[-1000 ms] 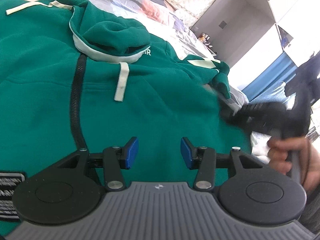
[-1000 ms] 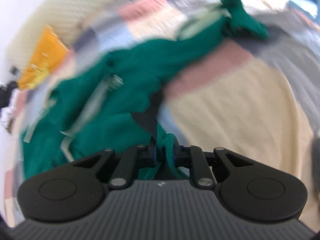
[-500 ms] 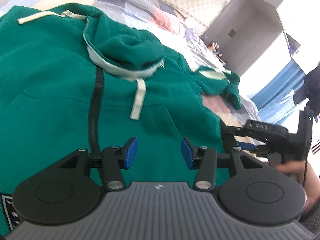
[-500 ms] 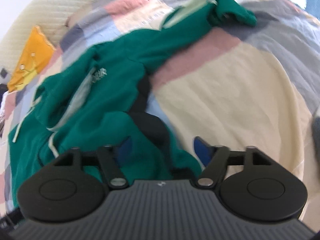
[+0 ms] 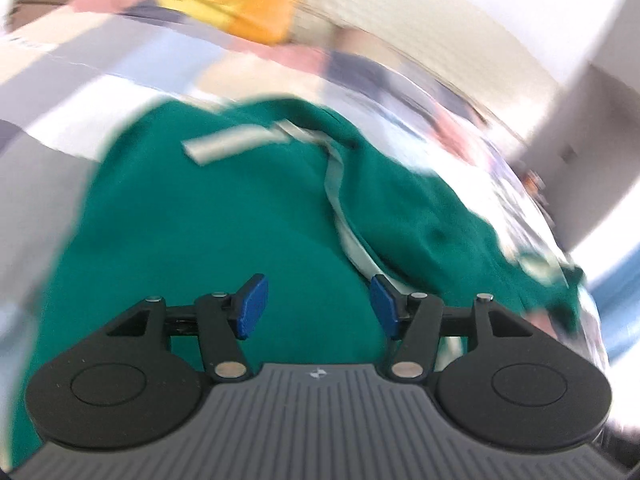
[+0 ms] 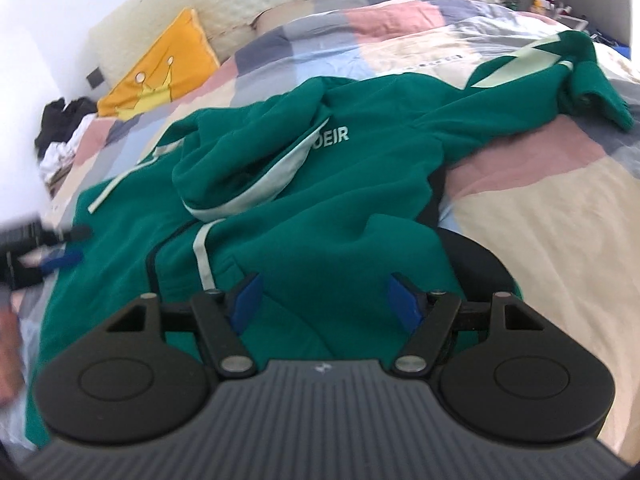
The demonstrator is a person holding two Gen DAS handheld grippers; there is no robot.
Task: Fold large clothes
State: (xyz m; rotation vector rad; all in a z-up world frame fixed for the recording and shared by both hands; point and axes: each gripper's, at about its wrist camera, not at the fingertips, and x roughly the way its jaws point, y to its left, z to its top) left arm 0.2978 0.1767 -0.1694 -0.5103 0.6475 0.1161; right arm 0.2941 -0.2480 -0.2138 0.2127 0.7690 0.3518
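Between the blue pads of both tongs, only air: left gripper (image 5: 315,307) and right gripper (image 6: 326,303) spread apart, gripping nothing. Beyond, green hoodie (image 6: 304,208) sprawled on patchwork bed (image 6: 540,208), far sleeve (image 6: 576,80) flung out. Likely trouble: grabbing one layer only, dragging hood (image 6: 240,176) askew.

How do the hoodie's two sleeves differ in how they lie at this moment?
In the right wrist view, the far sleeve of the green hoodie stretches out sideways across the patchwork quilt, and its cuff end is bunched and turned over. The near sleeve lies close against the body, with its pale stripe running straight. Both are green with a pale stripe, and neither is folded in yet.
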